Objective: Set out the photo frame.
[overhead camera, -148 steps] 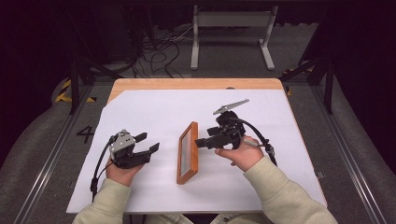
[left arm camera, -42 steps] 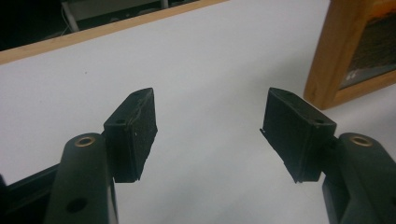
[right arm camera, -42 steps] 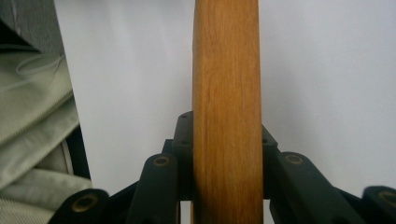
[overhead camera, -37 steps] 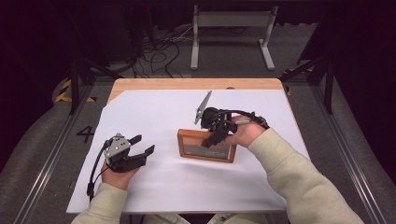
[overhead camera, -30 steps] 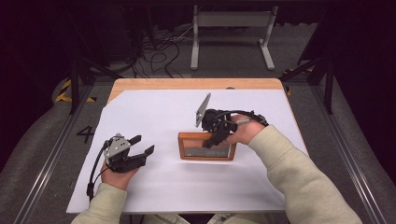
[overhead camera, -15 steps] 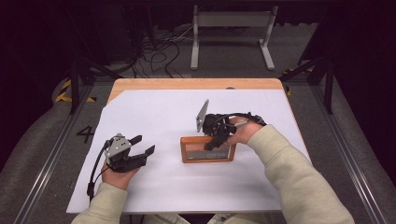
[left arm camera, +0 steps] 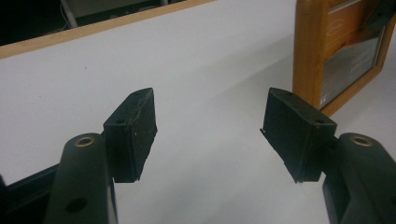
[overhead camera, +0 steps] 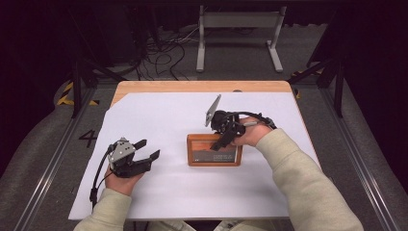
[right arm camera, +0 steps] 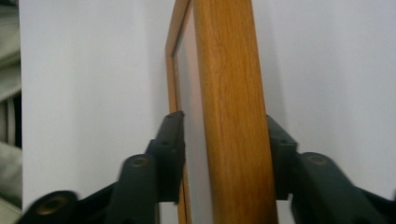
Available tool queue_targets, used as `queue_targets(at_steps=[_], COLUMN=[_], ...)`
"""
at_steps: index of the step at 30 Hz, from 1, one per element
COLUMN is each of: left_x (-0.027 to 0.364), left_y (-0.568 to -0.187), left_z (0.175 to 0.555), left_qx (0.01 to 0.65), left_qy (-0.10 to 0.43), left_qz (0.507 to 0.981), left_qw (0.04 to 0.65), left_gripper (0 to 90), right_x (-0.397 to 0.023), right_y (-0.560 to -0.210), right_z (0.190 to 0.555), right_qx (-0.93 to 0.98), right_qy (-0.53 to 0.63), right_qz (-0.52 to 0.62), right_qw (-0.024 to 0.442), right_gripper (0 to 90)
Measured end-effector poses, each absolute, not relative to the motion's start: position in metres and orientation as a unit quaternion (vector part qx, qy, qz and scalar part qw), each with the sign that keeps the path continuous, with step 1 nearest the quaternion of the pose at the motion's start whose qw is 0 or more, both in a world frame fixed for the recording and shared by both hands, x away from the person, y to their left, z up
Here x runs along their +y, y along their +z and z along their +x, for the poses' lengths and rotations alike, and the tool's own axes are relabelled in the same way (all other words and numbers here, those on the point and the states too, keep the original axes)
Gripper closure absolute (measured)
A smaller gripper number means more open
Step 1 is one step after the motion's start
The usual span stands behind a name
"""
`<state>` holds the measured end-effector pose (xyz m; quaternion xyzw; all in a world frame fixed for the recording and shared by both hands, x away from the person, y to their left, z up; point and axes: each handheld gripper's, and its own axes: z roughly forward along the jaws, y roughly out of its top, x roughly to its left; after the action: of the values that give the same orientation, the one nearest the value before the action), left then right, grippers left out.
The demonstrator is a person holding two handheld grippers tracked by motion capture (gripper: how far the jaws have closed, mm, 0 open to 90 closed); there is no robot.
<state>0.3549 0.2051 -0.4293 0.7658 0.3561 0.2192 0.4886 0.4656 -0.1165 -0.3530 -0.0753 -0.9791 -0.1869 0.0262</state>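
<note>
A wooden picture frame [overhead camera: 214,150] lies near the middle of the white sheet [overhead camera: 159,115] that covers the table, its glass face up and its long sides running across the high view. The right gripper [overhead camera: 222,142] reaches over the frame's far rail from behind. In the right gripper view that rail [right arm camera: 229,116] runs up between the two black jaws: the right-hand jaw sits close against the wood, while the left-hand jaw stands a little off the frame's inner edge with a sliver of gap. Those jaws have just been opening with the rail between them, so the grip is loosened, no longer clamped.

The left gripper [overhead camera: 144,156] rests on the sheet to the left, well apart from the frame, held in the person's left hand [overhead camera: 120,179]. Its jaws are spread wide with nothing but bare sheet between them; the left gripper view shows the frame's corner [left arm camera: 341,51] beyond its right-hand jaw.
</note>
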Motion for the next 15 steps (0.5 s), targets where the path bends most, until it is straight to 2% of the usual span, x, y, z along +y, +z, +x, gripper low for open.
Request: queue_targets(at_steps=[10, 13, 15], left_x=[0.204, 0.204, 0.204], left_y=[-0.43, -0.43, -0.43], left_z=[0.355, 0.356, 0.355], left_qx=[0.356, 0.356, 0.356], left_qy=[0.216, 0.215, 0.215], left_qz=[0.767, 0.767, 0.767], left_qw=[0.488, 0.488, 0.488], left_gripper=[34.8, 34.7, 34.7], right_x=[-0.134, -0.146, -0.15], right_y=[-0.35, -0.341, -0.337], right_z=[0.474, 0.476, 0.475], right_qx=[-0.968, -0.956, -0.952], right_qy=[-0.221, -0.247, -0.257], right_qz=[-0.12, -0.156, -0.168], right_qw=[0.021, -0.003, -0.011], right_gripper=[41.1, 33.8, 33.2])
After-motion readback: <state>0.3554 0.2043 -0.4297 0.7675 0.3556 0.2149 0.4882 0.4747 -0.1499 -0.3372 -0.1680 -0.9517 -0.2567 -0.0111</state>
